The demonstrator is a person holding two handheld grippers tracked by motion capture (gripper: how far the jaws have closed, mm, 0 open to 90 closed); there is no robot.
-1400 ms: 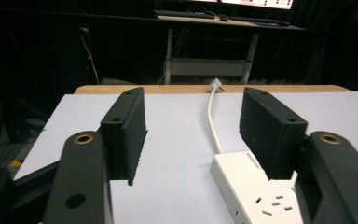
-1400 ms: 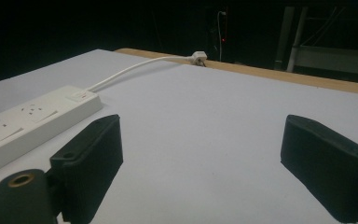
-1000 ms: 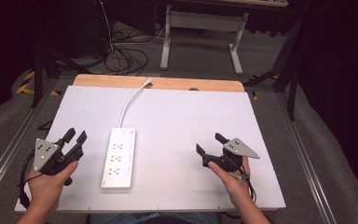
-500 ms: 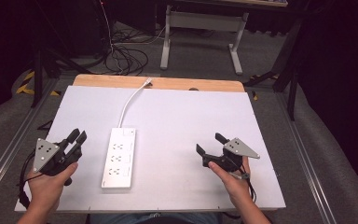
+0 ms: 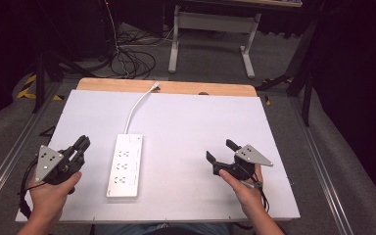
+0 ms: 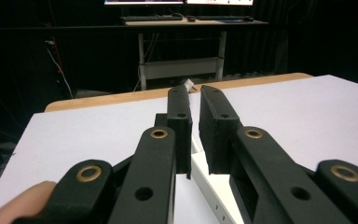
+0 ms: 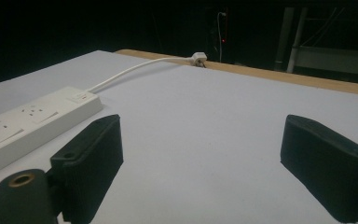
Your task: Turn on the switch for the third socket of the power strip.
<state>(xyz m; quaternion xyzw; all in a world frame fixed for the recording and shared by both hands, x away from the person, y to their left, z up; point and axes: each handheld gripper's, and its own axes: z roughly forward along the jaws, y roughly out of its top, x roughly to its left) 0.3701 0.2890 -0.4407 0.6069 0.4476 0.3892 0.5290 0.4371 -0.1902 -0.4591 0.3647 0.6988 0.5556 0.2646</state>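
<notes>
Looking down on a white table (image 5: 200,127) with a wooden strip (image 5: 166,87) running along its far edge. Lying on it left of centre: a white power strip (image 5: 125,165), long axis pointing toward the far edge, three socket groups showing on its top face, switch end (image 7: 80,98) farthest from the person. Trailing from that end: a white cable (image 5: 136,108) curving off toward the wooden strip and ending at a white plug (image 7: 198,57) right at that edge.

Sitting just left of the power strip, near its middle but apart from it: left gripper (image 5: 82,145), held in the left hand (image 5: 51,188), grey three-cornered plate (image 5: 47,160) on top. Pointing toward the far edge. Jaws nearly together, only a narrow slit between them in the left gripper view, gripping nothing; power strip body passing beneath and behind them there.

Sitting well to the right of the power strip, about level with its near half: right gripper (image 5: 221,151), held in the right hand (image 5: 247,191). Jaws spread wide, gripping nothing, bare table between them in the right gripper view. Facing the power strip's side, with the switch end showing at left in that view.
</notes>
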